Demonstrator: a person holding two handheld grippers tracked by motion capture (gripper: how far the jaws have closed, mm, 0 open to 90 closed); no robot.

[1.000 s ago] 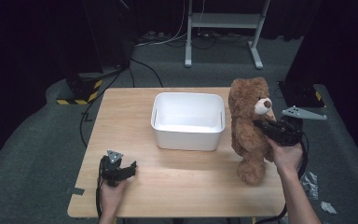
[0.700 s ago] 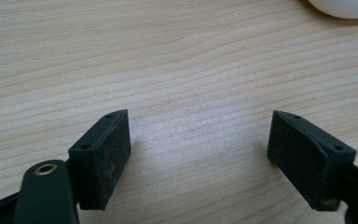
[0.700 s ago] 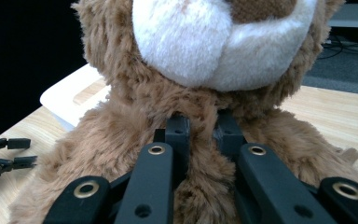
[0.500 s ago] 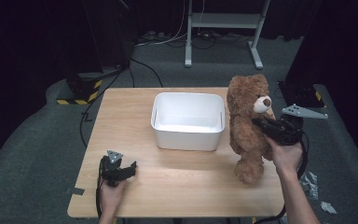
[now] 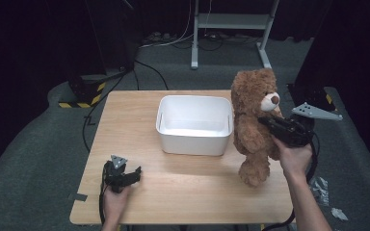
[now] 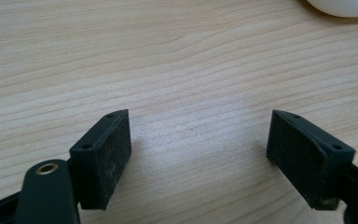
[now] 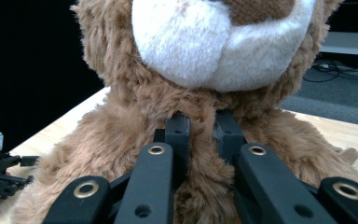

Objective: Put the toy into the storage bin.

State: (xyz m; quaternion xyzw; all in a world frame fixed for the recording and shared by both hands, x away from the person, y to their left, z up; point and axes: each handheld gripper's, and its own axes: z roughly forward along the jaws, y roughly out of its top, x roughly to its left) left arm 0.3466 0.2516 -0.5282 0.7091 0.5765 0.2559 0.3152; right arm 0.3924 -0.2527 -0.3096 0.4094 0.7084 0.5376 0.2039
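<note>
A brown teddy bear (image 5: 253, 120) with a white muzzle hangs upright at the table's right side, just right of the white bin (image 5: 195, 124). My right gripper (image 5: 265, 122) is shut on the fur of its chest below the chin; in the right gripper view the jaws pinch a fold of the teddy bear (image 7: 200, 140) at my right gripper (image 7: 203, 128). The bear's feet hover at the tabletop; contact is unclear. My left gripper (image 5: 134, 174) rests on the table near the front left, open, with bare wood between its pads (image 6: 105, 156).
The wooden table (image 5: 139, 110) stands on grey carpet. A white metal stand (image 5: 231, 29) and cables lie behind it, and a black-and-yellow striped base (image 5: 79, 98) sits at the back left. The white bin's corner (image 6: 345, 5) lies ahead of the left gripper.
My right gripper has lifted the teddy bear slightly, so it stands higher beside the bin. The left gripper has stayed put.
</note>
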